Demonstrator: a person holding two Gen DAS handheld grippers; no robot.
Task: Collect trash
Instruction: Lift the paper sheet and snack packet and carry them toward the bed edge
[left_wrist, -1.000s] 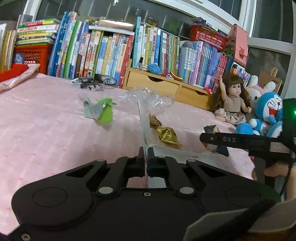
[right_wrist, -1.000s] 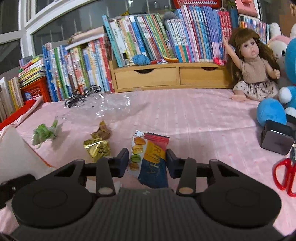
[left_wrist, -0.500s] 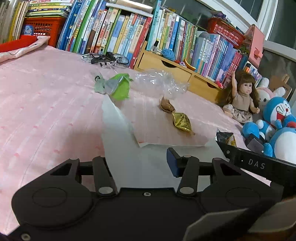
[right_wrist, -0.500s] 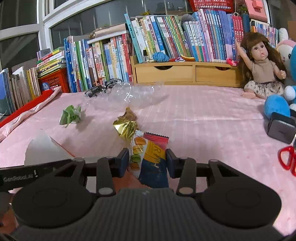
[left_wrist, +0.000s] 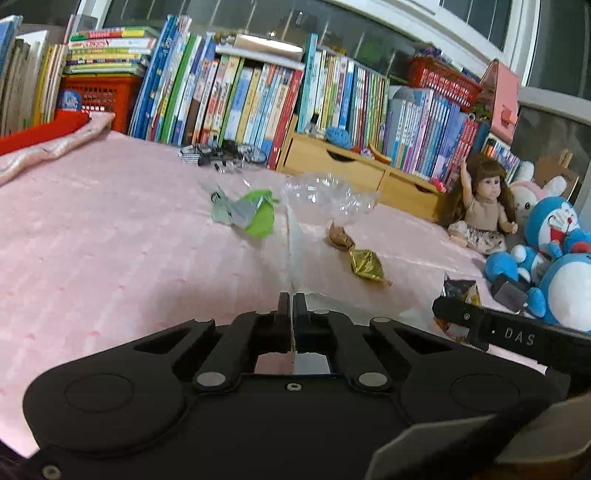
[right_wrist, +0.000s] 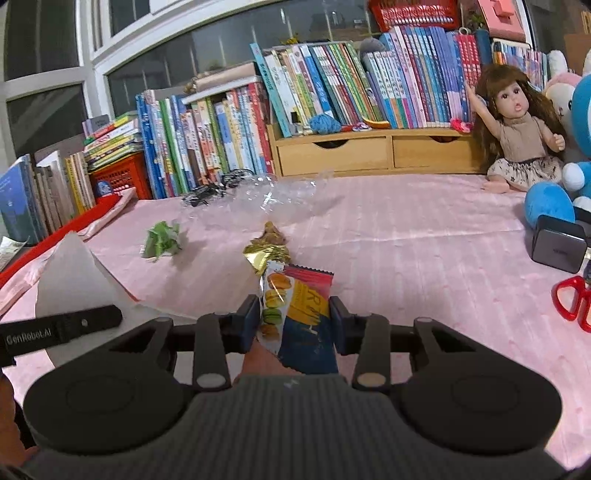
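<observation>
**Q:** Right wrist view first, then. What is between the fingers?

**A:** The right gripper (right_wrist: 293, 319) has a snack wrapper (right_wrist: 295, 314) clamped upright between its pads. It is a flat foil packet, white on its left side with macarons printed down it, yellow and dark blue across the middle and bottom, with a red serrated top edge. It stands above the pink tablecloth (right_wrist: 406, 258).

**Q:** And the other claw?

**A:** The left gripper (left_wrist: 293, 310) is pinched fully together on the edge of a white paper bag (left_wrist: 295, 243). From its own camera the bag shows only as a thin, blurred sheet running forward from the fingertips. From the right wrist view it is a pale peaked shape (right_wrist: 74, 273) just left of the right gripper, though I cannot say for sure how wide its mouth stands.

**Q:** What else lies ahead?

**A:** A gold foil wrapper (right_wrist: 266, 254) lies just beyond the held packet, with a brown crumpled wrapper (right_wrist: 272, 232) touching its far end. A green wrapper (right_wrist: 162, 242) lies farther left, and crinkled clear plastic (right_wrist: 273, 197) is behind them all.

**Q:** Room to move?

**A:** Bare cloth stretches to the right of the wrappers. The right side is bounded by red scissors (right_wrist: 572, 302), a dark box (right_wrist: 557, 247) and blue plush toys (right_wrist: 550, 206). A doll (right_wrist: 521, 136), a wooden drawer unit (right_wrist: 369, 153) and rows of books (right_wrist: 221, 140) close off the back, and a red-edged folded cloth (right_wrist: 107, 210) marks the left side.
</observation>
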